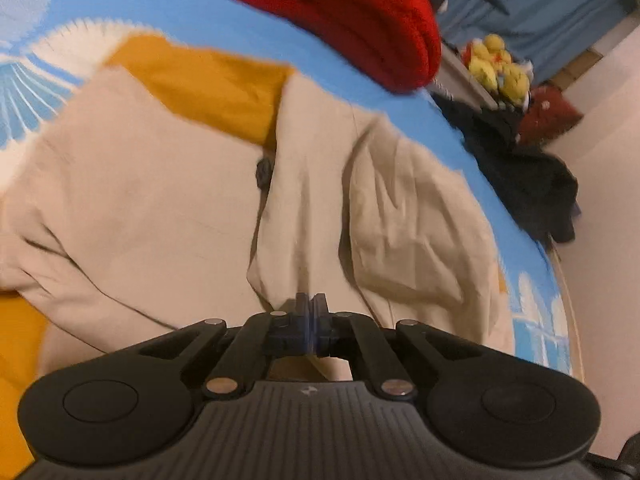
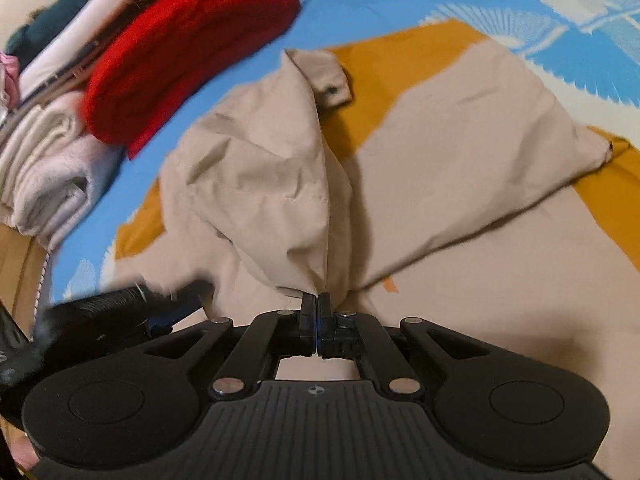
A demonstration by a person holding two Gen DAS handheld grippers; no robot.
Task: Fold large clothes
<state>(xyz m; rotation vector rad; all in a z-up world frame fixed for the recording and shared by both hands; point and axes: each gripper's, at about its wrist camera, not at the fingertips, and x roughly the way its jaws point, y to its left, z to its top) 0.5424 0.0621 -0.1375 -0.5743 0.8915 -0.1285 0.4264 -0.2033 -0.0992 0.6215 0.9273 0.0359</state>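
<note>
A large beige jacket with a mustard-yellow lining [image 1: 160,208] lies on the blue patterned bed sheet [image 1: 200,12]. My left gripper [image 1: 310,300] is shut on a beige fold at the jacket's near edge. In the right wrist view the jacket [image 2: 460,128] is spread out with yellow lining showing. My right gripper [image 2: 318,300] is shut on a beige sleeve [image 2: 280,168] and lifts it into a peak over the body. The left gripper [image 2: 132,300] shows blurred at lower left in that view.
A folded red knit garment [image 1: 352,12] [image 2: 184,48] lies at the sheet's far side. Folded white towels [image 2: 44,168] are stacked beside it. Dark clothes [image 1: 520,168] and yellow plush toys [image 1: 500,64] lie off the bed's right edge.
</note>
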